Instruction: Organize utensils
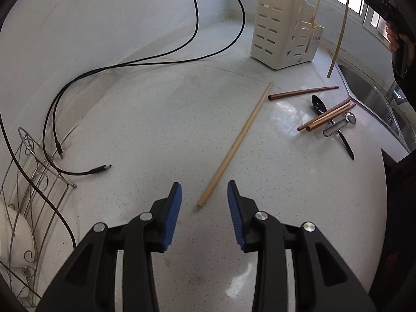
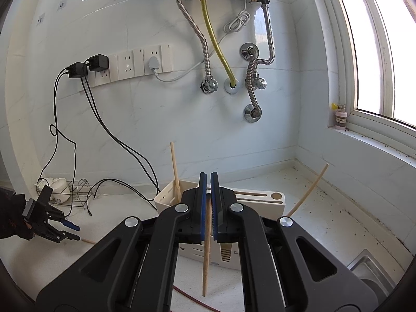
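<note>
The left tongs (image 1: 204, 200) are hanging over the white surface (image 1: 161, 130) with their jaws apart and nothing between them. A pale chopstick (image 1: 235, 144) is lying just ahead of them, its near end between the two blue pads (image 1: 173, 208) but not touching either.

The right tongs (image 2: 208, 189) are gripping a second pale chopstick (image 2: 207, 254) between narrow jaws; it is hanging down from them, above the cream holder (image 2: 257, 200). In the left view this stick (image 1: 339, 31) is dangling in the air beside the holder (image 1: 283, 31).

Two more pale sticks are already standing in the holder: one upright (image 2: 175, 171), one leaning far right (image 2: 308, 189).

Further right on the surface, loose utensils are lying together: one dark brown chopstick (image 1: 303, 92) alone, three brown chopsticks (image 1: 326, 114) bunched across a black spoon (image 1: 319, 105), and one metal tool (image 1: 339, 124) touching them. That is making four brown sticks and four pale ones.

Three black cable ends (image 1: 100, 169) are trailing on the left, next to a wire rack (image 1: 39, 171). A sink (image 1: 369, 98) is sitting at the right.
</note>
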Demonstrator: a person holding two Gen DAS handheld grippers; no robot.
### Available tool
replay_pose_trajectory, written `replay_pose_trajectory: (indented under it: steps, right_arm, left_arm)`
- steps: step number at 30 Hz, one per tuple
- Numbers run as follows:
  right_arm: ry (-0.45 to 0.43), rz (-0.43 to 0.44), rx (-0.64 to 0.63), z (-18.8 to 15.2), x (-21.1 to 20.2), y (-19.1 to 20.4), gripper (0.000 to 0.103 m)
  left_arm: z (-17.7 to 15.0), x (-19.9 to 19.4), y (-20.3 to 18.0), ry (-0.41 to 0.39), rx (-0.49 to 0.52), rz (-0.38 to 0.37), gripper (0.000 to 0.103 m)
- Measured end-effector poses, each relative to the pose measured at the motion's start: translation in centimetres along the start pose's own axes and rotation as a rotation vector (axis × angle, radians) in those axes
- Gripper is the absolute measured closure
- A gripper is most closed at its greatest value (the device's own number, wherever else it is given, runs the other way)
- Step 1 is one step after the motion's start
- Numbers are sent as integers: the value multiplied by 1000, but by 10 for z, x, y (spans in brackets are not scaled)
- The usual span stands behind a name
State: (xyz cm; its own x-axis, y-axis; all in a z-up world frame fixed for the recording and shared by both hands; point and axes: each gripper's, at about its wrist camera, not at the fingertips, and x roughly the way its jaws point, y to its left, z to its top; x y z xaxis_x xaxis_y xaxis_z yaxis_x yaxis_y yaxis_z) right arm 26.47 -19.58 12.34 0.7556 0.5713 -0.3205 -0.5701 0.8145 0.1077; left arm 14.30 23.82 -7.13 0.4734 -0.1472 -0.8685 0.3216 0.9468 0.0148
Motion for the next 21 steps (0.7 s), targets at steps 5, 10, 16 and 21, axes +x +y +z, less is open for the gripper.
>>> replay_pose_trajectory:
  steps: [5, 10, 16, 21]
  right_arm:
    - [6, -2, 0, 1, 2, 2, 100]
    - [8, -9, 0, 2, 5, 5, 100]
    - [14, -10, -4, 0, 6, 6, 100]
    - [63, -46, 32, -11, 11, -4, 100]
  left_arm:
    - [-7, 12, 3, 25, 13, -27, 68]
    - [-7, 19, 7, 27, 29, -62, 81]
    - [-6, 21, 6, 8, 45, -57, 93]
    - [-3, 23, -3, 3, 77, -33, 95]
